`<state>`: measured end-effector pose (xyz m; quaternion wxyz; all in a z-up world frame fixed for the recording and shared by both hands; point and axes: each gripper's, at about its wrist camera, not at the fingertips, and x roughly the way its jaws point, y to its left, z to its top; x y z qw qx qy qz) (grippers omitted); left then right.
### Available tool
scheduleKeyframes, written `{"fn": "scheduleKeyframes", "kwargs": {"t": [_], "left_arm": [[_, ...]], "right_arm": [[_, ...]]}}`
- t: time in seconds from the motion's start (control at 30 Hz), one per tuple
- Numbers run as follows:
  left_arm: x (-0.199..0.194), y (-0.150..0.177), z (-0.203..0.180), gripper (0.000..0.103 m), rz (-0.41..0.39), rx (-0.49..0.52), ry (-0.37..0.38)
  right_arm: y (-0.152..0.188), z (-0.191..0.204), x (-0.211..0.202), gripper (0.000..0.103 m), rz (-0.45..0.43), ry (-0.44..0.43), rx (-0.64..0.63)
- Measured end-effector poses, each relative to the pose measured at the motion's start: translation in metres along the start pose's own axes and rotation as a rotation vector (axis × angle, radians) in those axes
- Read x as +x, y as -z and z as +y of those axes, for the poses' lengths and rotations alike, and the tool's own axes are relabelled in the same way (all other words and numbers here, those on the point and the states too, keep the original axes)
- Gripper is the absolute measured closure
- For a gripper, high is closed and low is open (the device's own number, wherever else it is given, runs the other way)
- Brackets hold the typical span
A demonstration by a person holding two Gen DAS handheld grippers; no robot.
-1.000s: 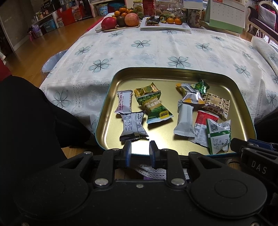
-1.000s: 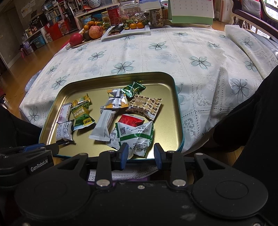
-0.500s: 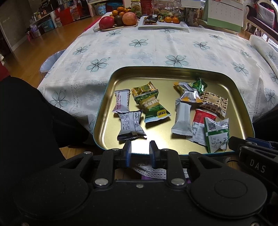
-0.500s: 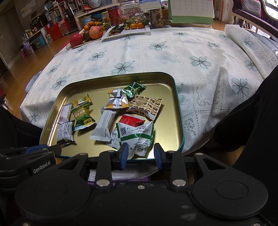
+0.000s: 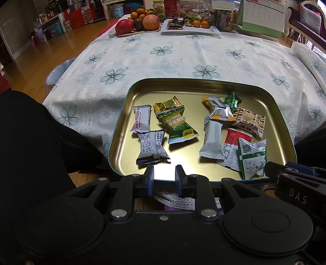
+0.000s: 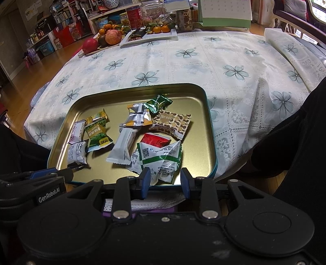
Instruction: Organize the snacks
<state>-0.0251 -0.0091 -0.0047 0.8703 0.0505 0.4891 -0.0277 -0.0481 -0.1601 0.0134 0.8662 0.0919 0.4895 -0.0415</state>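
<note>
Snacks (image 5: 212,130) lie loosely scattered in the gold tray (image 5: 203,84) on the bench, both claws, left (image 5: 164,175) and right (image 6: 165,179), parted and empty at its near rim, so sorting could be starting or finished.

A tray (image 5: 130,91) sits at the near edge of the worktop (image 5: 183,59) with wrapped snacks (image 5: 179,127) in two loose clusters inside it, left and right, while fruit (image 5: 150,21) and a calendar (image 5: 262,14) stand along the far edge.
</note>
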Motion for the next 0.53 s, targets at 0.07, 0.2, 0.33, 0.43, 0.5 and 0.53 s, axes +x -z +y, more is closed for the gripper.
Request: {"fn": "scheduleKeyframes", "kwargs": {"t": [0.07,0.2,0.33,0.43,0.5,0.53], "left_arm": [[0.0,0.0,0.0007,0.07,0.001,-0.004,0.005],[0.0003,-0.0005,0.0016,0.07,0.003,-0.013,0.011],[-0.0004,-0.0004,0.0003,0.07,0.0,-0.013,0.004],[-0.0012,0.0,-0.0014,0.07,-0.003,-0.012,0.0],[-0.0007,-0.0005,-0.0021,0.07,0.004,-0.011,0.001],[-0.0001,-0.0007,-0.0024,0.07,0.009,-0.008,0.003]], "right_arm": [[0.001,0.0012,0.0006,0.069,0.003,0.0,-0.005],[0.0016,0.0029,0.0004,0.069,0.004,0.003,-0.011],[0.0009,0.0013,-0.0002,0.069,0.0,-0.003,-0.011],[-0.0003,-0.0025,-0.0004,0.069,0.002,-0.012,-0.004],[-0.0005,-0.0039,-0.0004,0.069,0.004,-0.017,0.001],[-0.0009,-0.0048,-0.0006,0.069,0.005,-0.019,0.003]]}}
